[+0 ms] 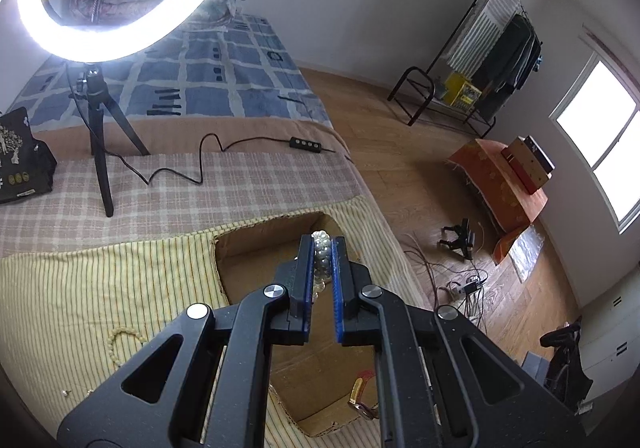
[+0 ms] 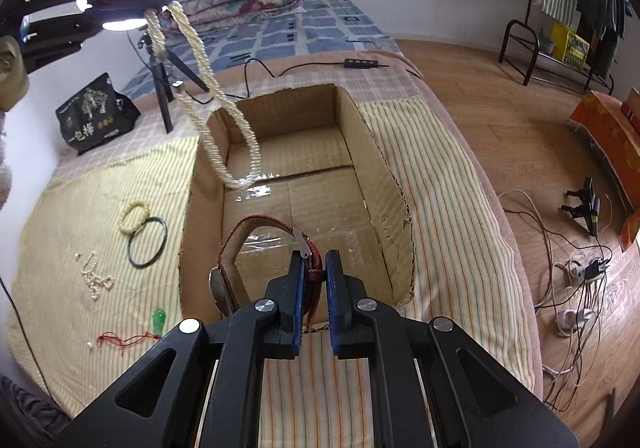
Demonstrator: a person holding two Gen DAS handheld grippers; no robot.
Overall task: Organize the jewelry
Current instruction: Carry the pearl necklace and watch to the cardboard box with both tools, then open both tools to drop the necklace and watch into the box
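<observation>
My left gripper (image 1: 323, 248) is shut on a pearl necklace (image 1: 322, 260). In the right wrist view the left gripper (image 2: 160, 4) holds this necklace (image 2: 224, 120) high, and its long loop hangs down into the open cardboard box (image 2: 360, 136). My right gripper (image 2: 314, 268) is shut on a red-strapped watch (image 2: 256, 224) at the box's near edge. The watch also shows low in the left wrist view (image 1: 360, 396). A pale bead bracelet (image 2: 134, 216), a black ring-shaped bangle (image 2: 147, 243), loose pearls (image 2: 94, 276) and a green pendant on a red cord (image 2: 159, 322) lie on the striped cloth left of the box.
A ring light on a tripod (image 1: 100, 128) stands on the bed behind the box, its cable and switch (image 1: 306, 144) trailing right. A black bag (image 2: 94, 116) sits at the back left. The bed's right edge drops to a wooden floor with cables (image 2: 576, 280).
</observation>
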